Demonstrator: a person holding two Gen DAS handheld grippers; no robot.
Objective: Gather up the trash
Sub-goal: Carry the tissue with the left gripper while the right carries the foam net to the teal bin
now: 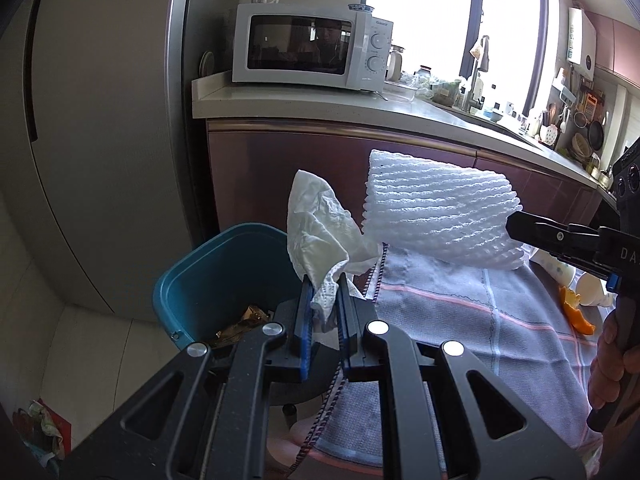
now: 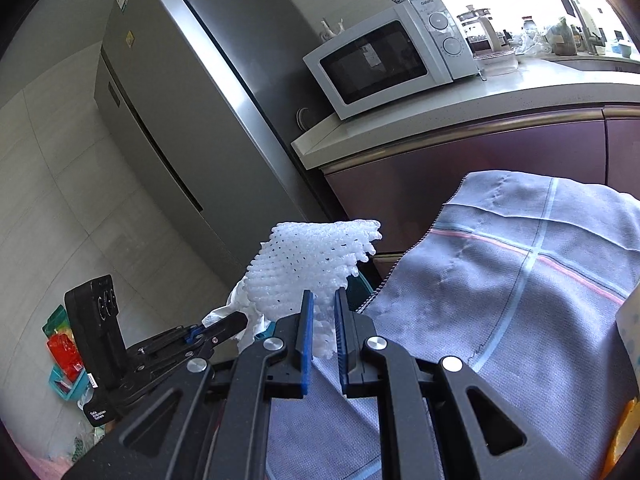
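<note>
Above the blue bin (image 1: 224, 280) we clamp a crumpled tissue (image 1: 320, 236) in our left tool (image 1: 324, 292), while our right tool (image 2: 322, 308) grips white foam netting (image 2: 312, 264) beside it, over the checked cloth (image 2: 520, 280).

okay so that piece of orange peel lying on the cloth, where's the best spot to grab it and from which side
Probably from above, across the orange peel's raised curled edge. It lies loose on the cloth close beside a pale object, so a sideways approach looks crowded.
</note>
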